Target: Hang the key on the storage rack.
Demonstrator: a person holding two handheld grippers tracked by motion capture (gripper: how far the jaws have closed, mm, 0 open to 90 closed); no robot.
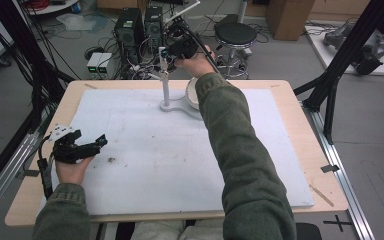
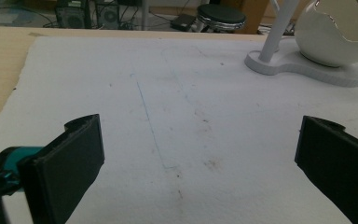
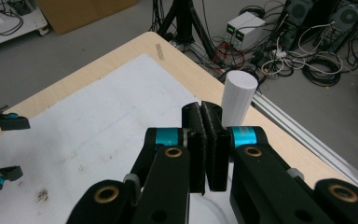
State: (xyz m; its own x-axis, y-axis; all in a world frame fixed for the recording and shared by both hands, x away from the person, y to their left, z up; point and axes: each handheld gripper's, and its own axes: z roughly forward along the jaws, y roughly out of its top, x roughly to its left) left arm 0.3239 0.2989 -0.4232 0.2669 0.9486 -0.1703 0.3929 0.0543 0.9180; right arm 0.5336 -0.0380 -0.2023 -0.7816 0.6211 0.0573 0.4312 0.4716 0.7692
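- High view: my left gripper [image 1: 98, 143] rests low at the left of the frame over the white mat [image 1: 145, 150] on the counter [image 1: 300, 125]. My right gripper [image 1: 166, 54] is up at the top centre, at the head of the white post [image 1: 165, 85]; a white bowl [image 1: 194, 95] sits on the same base.
- Left gripper view: my jaws stand wide apart, holding nothing; the post [image 2: 279, 28] and bowl [image 2: 335, 32] sit at the upper right.
- Right gripper view: my jaws are pressed together, empty; the post top [image 3: 237, 100] stands just beside them, right of centre.
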